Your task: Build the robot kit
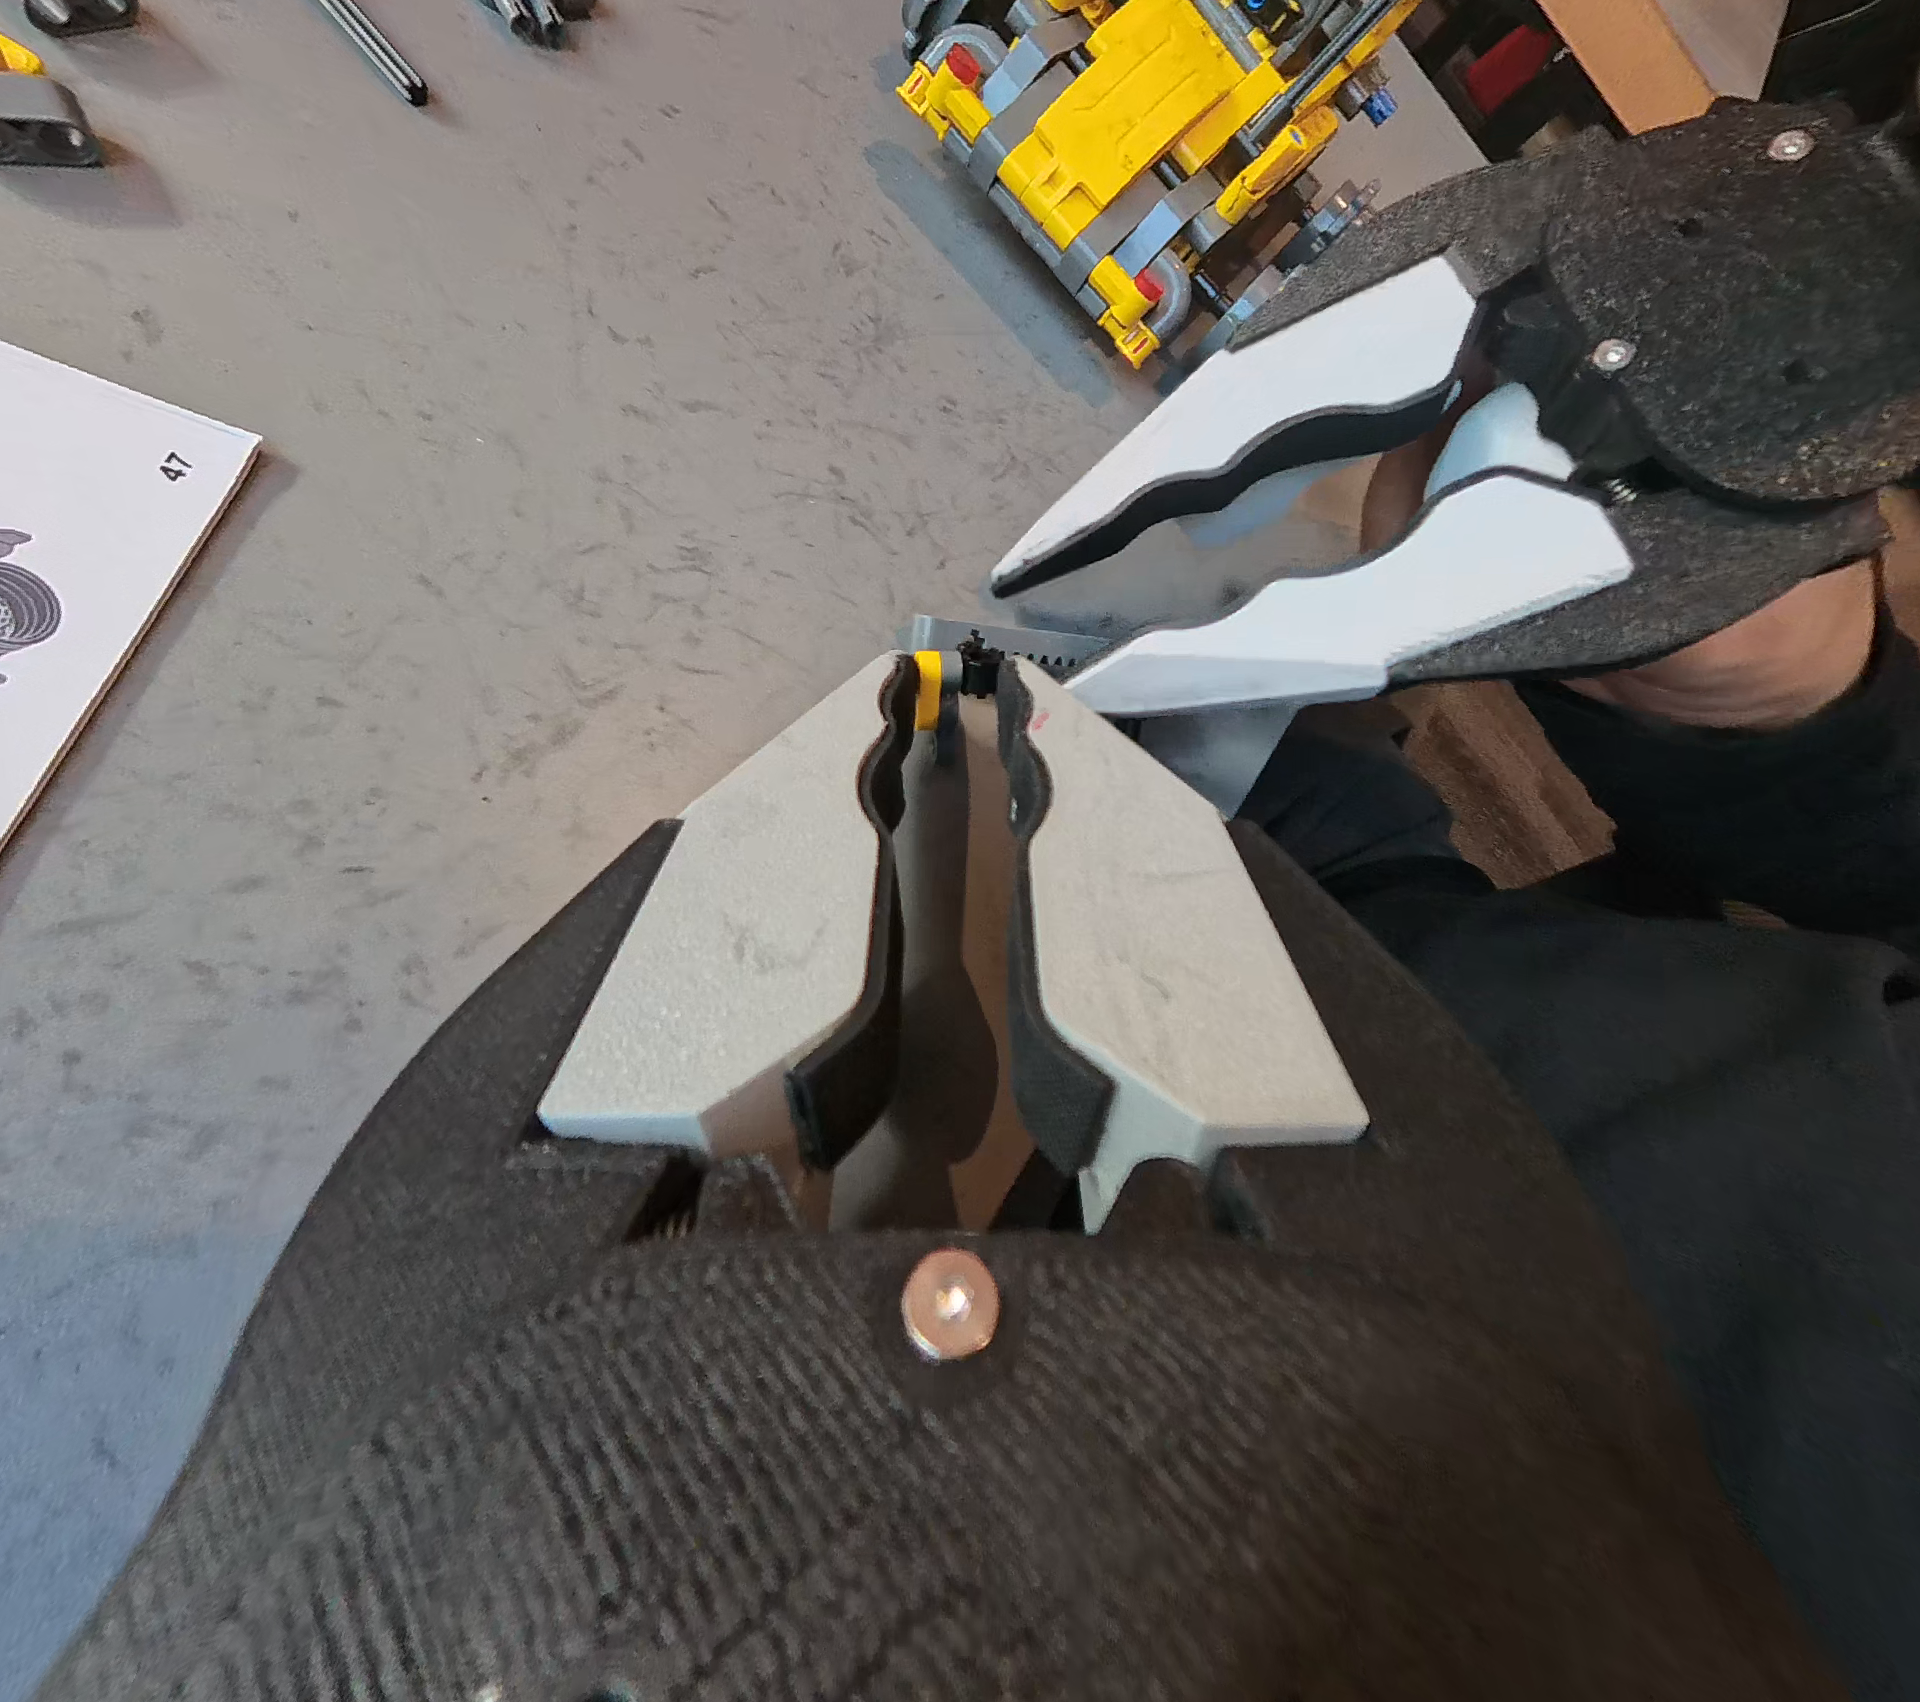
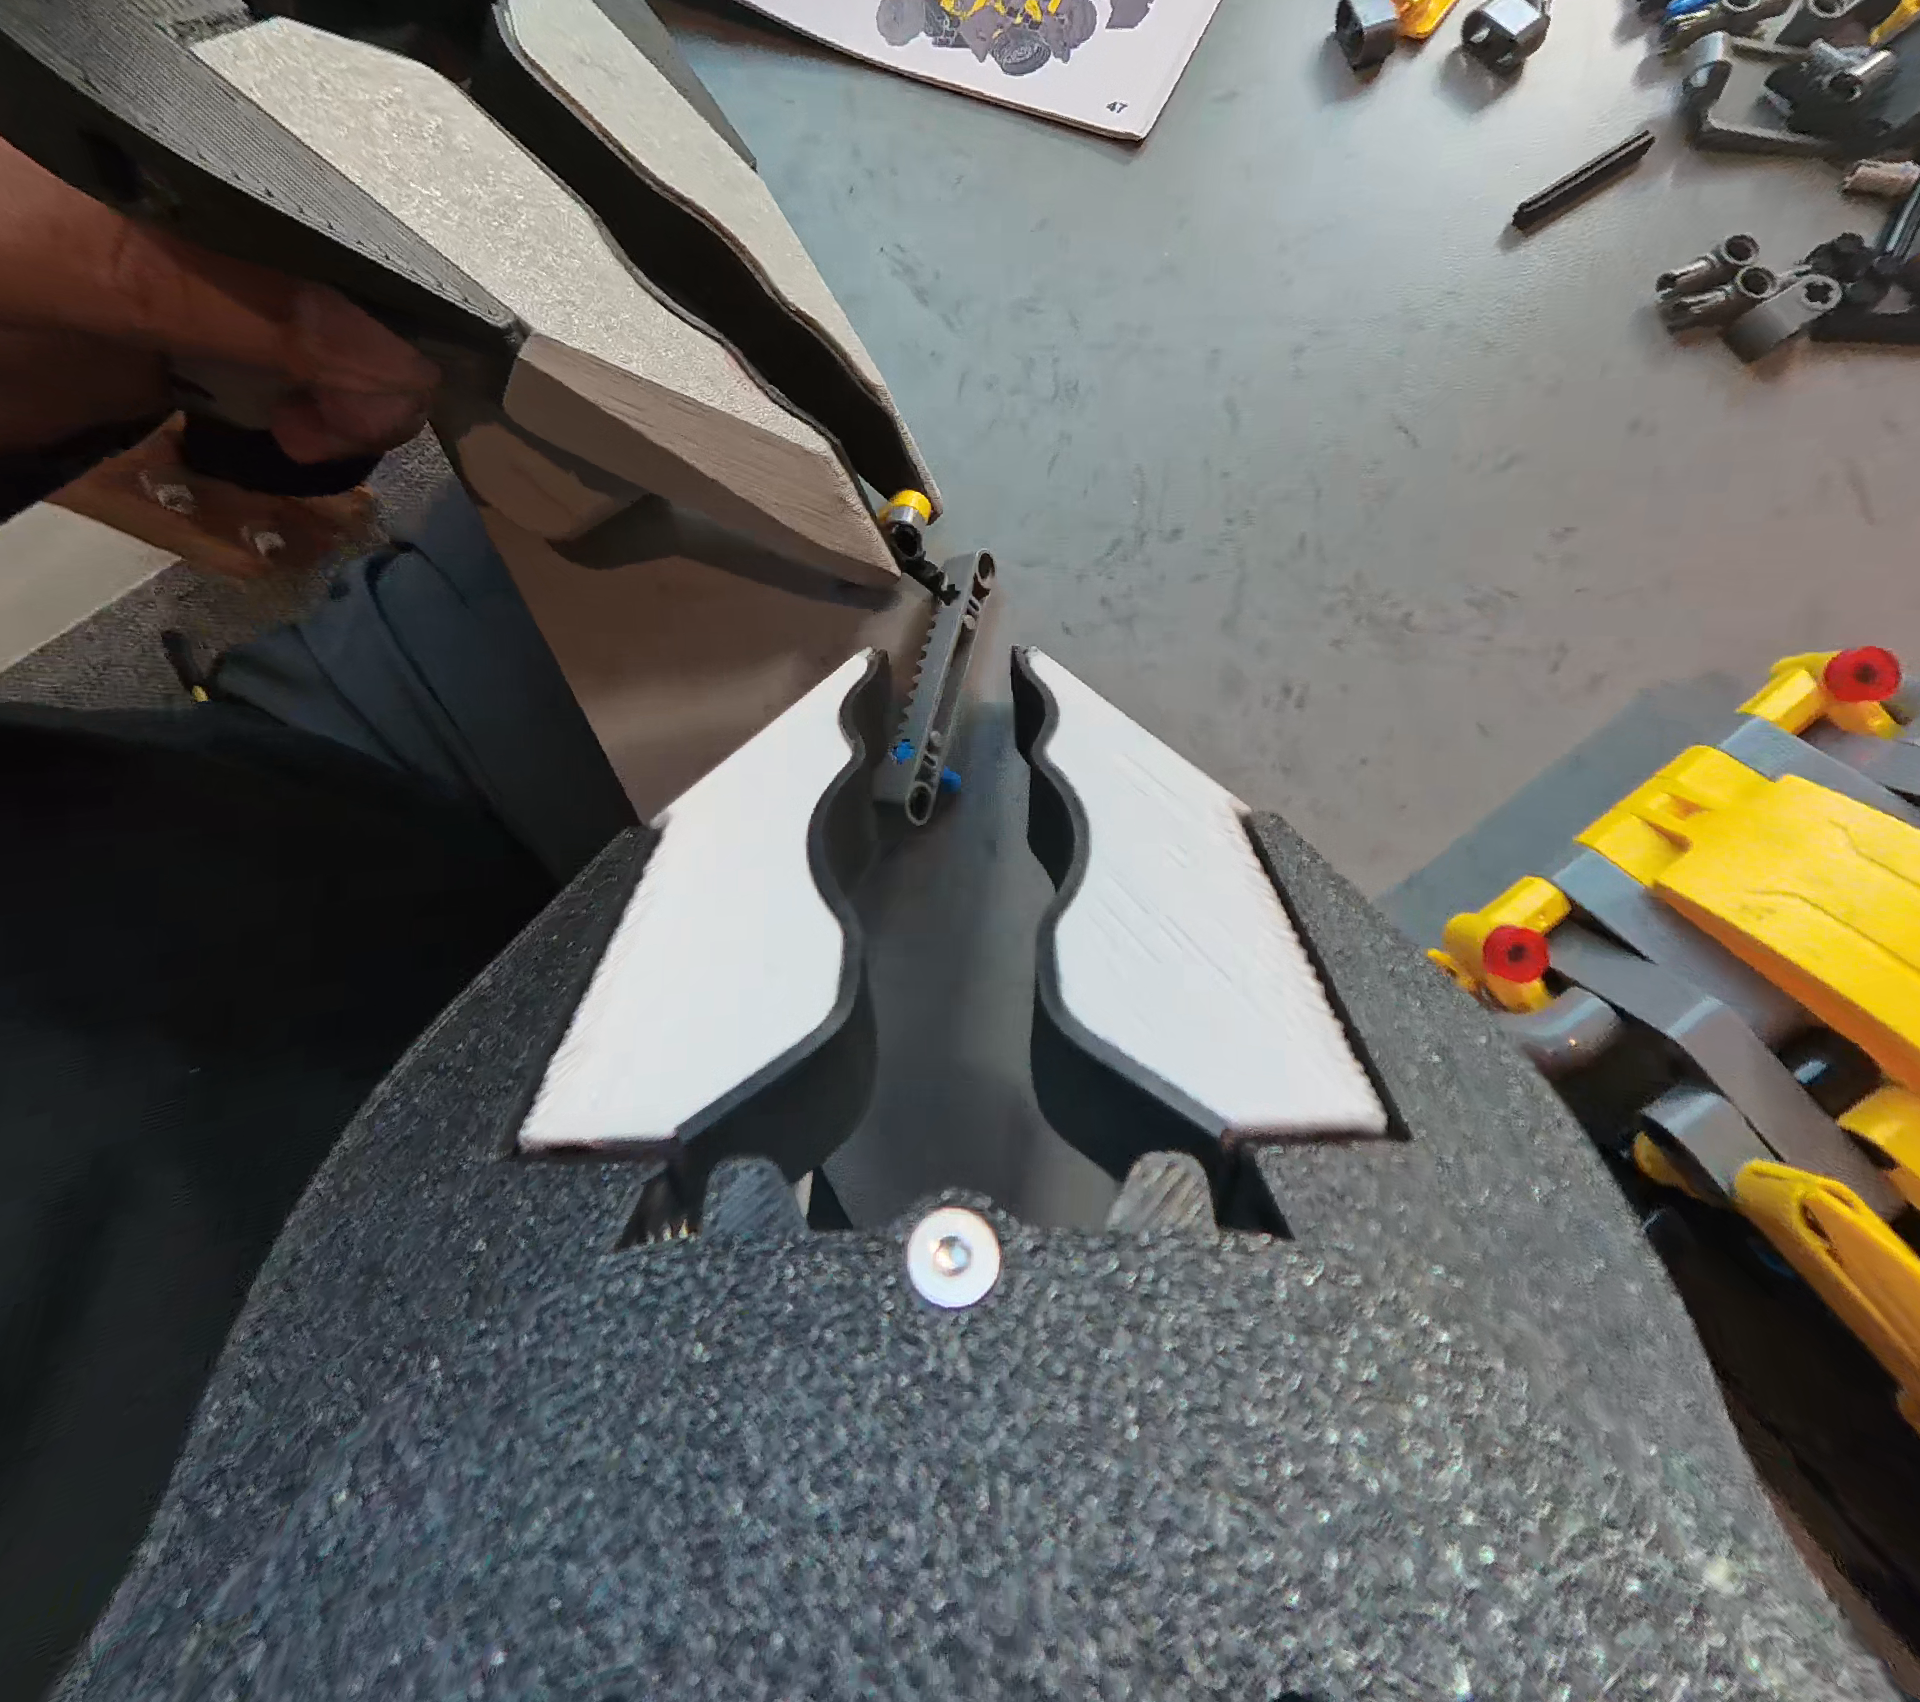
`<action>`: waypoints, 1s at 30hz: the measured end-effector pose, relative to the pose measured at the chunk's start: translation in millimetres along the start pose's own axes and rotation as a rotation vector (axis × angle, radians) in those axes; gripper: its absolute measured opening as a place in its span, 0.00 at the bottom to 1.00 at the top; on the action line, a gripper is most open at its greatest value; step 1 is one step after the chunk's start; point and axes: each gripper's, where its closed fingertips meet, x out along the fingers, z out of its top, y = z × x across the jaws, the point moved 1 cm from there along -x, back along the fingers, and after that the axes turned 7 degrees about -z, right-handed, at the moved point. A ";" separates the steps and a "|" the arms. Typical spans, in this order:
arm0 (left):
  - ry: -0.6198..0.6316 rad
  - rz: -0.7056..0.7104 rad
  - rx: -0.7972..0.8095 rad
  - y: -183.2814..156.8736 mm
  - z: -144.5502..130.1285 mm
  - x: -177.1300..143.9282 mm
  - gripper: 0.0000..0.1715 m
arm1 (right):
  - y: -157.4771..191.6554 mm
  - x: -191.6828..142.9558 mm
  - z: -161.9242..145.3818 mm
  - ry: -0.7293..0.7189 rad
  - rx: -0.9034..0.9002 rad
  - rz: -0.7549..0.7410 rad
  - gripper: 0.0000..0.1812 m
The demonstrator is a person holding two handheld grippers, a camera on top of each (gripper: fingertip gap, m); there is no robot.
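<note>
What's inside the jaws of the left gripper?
The left gripper pinches a small yellow bush joined to a black pin at its tips. How deep the piece reaches between the jaws is hidden.

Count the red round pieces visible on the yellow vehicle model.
2 on the yellow model: upper red piece by the right frame edge, lower red piece at its left corner. Others may be hidden out of frame.

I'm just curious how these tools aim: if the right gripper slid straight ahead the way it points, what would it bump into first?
Probably the grey toothed bar lying between the right gripper fingertips. Just beyond is the left gripper, pinching a small yellow-and-black pin. Depth is hard to judge here.
</note>
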 end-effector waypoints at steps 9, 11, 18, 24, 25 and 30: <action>0.009 -0.008 -0.011 -0.6 -0.3 0.1 0.08 | 3.3 5.9 -0.5 0.003 -0.055 -0.034 0.06; 0.016 -0.006 -0.011 -0.7 -0.9 -0.8 0.08 | 3.7 6.1 -0.2 0.001 -0.061 -0.042 0.06; 0.046 0.014 -0.011 -0.8 -2.5 -2.8 0.08 | 6.0 7.1 0.9 -0.016 -0.106 -0.092 0.05; 0.063 0.030 -0.033 -1.2 -1.9 -2.6 0.08 | 6.8 6.6 0.5 -0.038 -0.185 -0.163 0.04; 0.070 0.031 -0.034 -1.1 -1.7 -2.5 0.08 | 6.9 6.6 0.4 -0.039 -0.198 -0.168 0.04; 0.102 0.029 -0.029 -0.2 0.7 -0.8 0.08 | 6.3 7.0 -0.2 -0.033 -0.197 -0.148 0.04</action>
